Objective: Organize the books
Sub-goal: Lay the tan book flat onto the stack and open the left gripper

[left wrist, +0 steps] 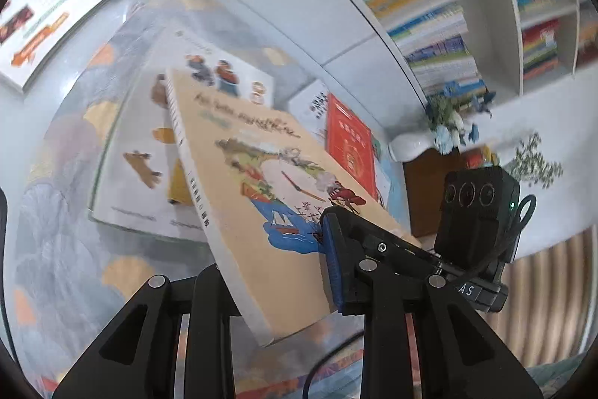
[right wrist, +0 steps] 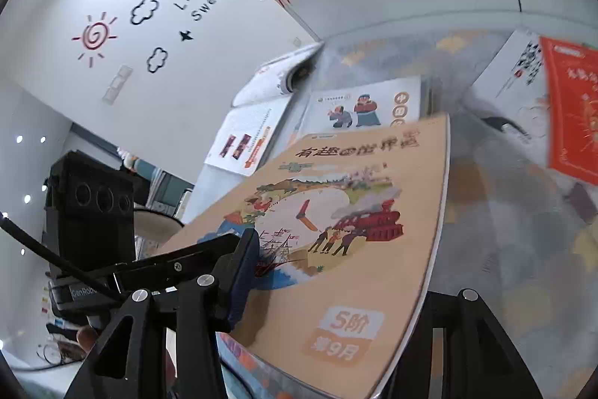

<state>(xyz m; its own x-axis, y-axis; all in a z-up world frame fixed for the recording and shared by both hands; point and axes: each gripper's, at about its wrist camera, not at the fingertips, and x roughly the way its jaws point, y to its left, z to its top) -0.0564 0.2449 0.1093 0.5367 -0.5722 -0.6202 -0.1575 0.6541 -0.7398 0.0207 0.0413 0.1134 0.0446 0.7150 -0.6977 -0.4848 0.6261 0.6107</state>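
White shelving, the bookcase [left wrist: 467, 6], fills the space behind and above the tan book [left wrist: 261, 193], its rows packed with coloured spines. Below the tan book spreads the patterned tablecloth [left wrist: 67, 212]. The tan book itself is lifted clear of that cloth and tilted, spine showing along its left edge.

Under its far end lies a white picture book [left wrist: 138, 182]. A red book [left wrist: 349, 141] sits just beyond its right edge, and an open book [left wrist: 56, 6] lies well off past its far left corner.

The left gripper [left wrist: 269, 268] is clamped on the near end of the tan book, its blue pad [left wrist: 330, 260] pressed on the cover. The right gripper [right wrist: 355, 275] has one pad on the same cover, close beside.

The step looks like a two-handed carry. To do it well, both hands should travel together at one tilt so the cover does not twist. The long unsupported far end should clear the white picture book before any turn toward the bookcase.

Both lower fingers vanish beneath the tan book, so whether the right gripper truly pinches it I cannot tell. The surroundings are smeared, perhaps by motion, and no free shelf slot is visible.
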